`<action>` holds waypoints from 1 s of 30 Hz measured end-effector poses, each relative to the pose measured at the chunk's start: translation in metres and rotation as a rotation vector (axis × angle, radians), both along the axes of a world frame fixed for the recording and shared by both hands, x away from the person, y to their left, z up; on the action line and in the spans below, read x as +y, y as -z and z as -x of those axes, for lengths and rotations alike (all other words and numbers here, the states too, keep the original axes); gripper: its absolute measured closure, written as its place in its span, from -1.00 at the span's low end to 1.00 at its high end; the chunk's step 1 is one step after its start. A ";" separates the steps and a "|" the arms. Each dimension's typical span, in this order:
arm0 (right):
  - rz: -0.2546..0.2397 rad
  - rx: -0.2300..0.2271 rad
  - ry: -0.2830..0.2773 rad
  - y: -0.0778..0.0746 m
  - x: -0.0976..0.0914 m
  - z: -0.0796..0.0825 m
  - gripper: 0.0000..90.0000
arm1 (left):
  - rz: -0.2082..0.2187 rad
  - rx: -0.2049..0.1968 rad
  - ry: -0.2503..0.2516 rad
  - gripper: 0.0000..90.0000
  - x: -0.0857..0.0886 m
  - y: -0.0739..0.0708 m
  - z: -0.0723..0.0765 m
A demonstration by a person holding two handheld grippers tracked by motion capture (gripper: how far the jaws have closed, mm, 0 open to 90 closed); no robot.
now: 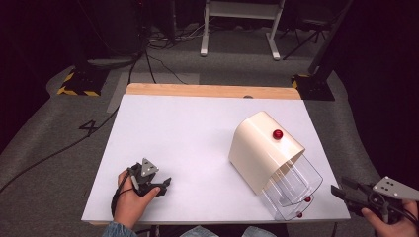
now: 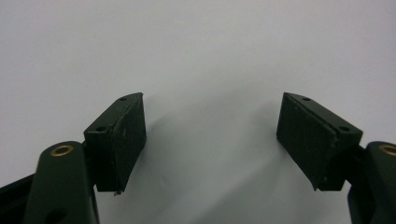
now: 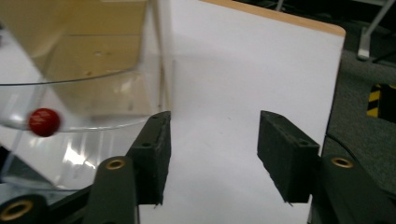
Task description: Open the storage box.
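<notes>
Two grippers idle: the right gripper (image 1: 346,193), jaws apart and empty, sits lower right beside the cream bread box (image 1: 264,150), seemingly released; the left gripper (image 1: 157,185) rests open-jawed lower left on the counter (image 1: 188,128).

A cream bread box (image 1: 262,148) lies on the white counter (image 1: 183,148), its clear drawers (image 1: 296,190) slid out toward the near edge. The right claw (image 1: 341,190) hovers just beside them, while the left claw (image 1: 160,185) rests well apart.
</notes>
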State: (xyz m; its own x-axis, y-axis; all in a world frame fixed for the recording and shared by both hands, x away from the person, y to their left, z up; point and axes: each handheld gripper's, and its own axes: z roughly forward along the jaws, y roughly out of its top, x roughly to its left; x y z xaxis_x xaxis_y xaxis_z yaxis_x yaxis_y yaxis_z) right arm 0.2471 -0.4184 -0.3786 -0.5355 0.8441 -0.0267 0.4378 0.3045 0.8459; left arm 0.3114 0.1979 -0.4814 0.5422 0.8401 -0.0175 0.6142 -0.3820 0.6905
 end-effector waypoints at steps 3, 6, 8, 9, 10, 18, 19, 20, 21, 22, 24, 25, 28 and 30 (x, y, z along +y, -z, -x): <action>-0.001 0.012 0.016 0.006 -0.003 -0.009 -0.06 | 0.003 -0.003 -0.004 -0.44 0.006 0.000 0.001; -0.014 0.038 0.039 0.019 -0.009 -0.025 -0.17 | 0.007 0.006 -0.013 -0.45 0.016 0.000 0.002; -0.004 0.053 0.052 0.029 -0.013 -0.035 -0.23 | 0.018 0.009 -0.012 -0.45 0.018 0.000 0.002; -0.004 0.053 0.052 0.029 -0.013 -0.035 -0.23 | 0.018 0.009 -0.012 -0.45 0.018 0.000 0.002; -0.004 0.067 0.065 0.038 -0.018 -0.044 -0.28 | 0.017 0.004 -0.010 -0.45 0.018 0.000 0.002; 0.017 0.130 0.111 0.068 -0.026 -0.063 -0.33 | 0.006 0.008 0.011 -0.46 0.019 0.000 0.001; 0.020 0.139 0.111 0.072 -0.026 -0.064 -0.33 | 0.006 0.009 0.014 -0.46 0.020 0.000 0.001; 0.017 0.149 0.112 0.075 -0.026 -0.066 -0.33 | 0.006 0.008 0.018 -0.46 0.020 0.000 0.001; 0.015 0.160 0.113 0.078 -0.025 -0.067 -0.33 | 0.003 0.006 0.022 -0.46 0.020 0.000 0.001; 0.020 0.174 0.109 0.080 -0.024 -0.068 -0.33 | 0.000 0.005 0.025 -0.46 0.020 0.000 0.001; 0.031 0.175 0.112 0.084 -0.022 -0.069 -0.33 | -0.002 0.002 0.027 -0.46 0.020 0.000 0.001; 0.035 0.175 0.112 0.086 -0.020 -0.070 -0.33 | -0.004 0.002 0.028 -0.46 0.020 0.000 0.001; 0.049 0.179 0.103 0.091 -0.017 -0.074 -0.38 | -0.004 0.002 0.028 -0.46 0.020 0.001 0.001; 0.050 0.180 0.101 0.093 -0.016 -0.075 -0.39 | -0.003 -0.001 0.026 -0.46 0.020 0.001 0.002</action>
